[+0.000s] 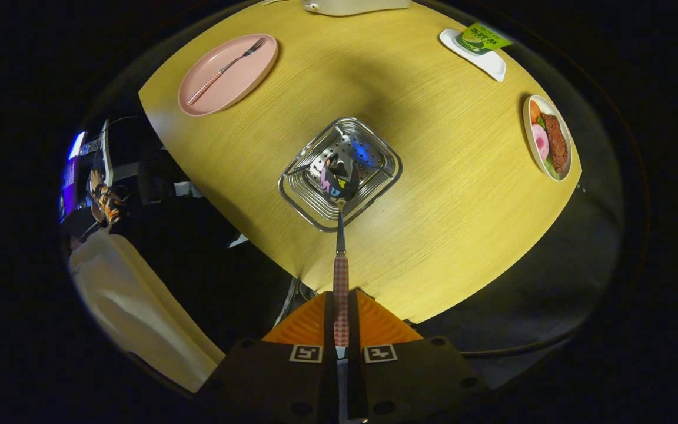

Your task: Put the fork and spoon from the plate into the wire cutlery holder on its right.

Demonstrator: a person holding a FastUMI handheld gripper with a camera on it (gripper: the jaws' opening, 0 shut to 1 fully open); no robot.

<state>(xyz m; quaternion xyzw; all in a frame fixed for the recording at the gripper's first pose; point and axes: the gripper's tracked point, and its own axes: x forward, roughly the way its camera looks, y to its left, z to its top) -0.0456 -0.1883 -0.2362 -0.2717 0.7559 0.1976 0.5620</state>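
Both fingers of the gripper (341,321) press on the checkered handle of the spoon (340,235), so the gripper is closed on it with almost no gap. From the fingers the spoon runs straight forward, along the same line as the fingers. Its long axis points away from the gripper, with the handle end between the fingers and the bowl end far ahead. The shiny bowl sits over the open top of the wire cutlery holder (315,206), and I cannot tell if it touches the holder's bottom or hangs above it.

This holder is a square metal basket with rounded corners and it stands near the middle of the yellow wooden table (433,206). Beyond it and to the left lies the pink plate (245,76), well apart from the holder. On the plate rests the fork (230,65), lying diagonally, its tines toward the far side of the table and its checkered handle toward the near left edge.

On the right side of the table a small dish with food (548,138) stands near the edge.
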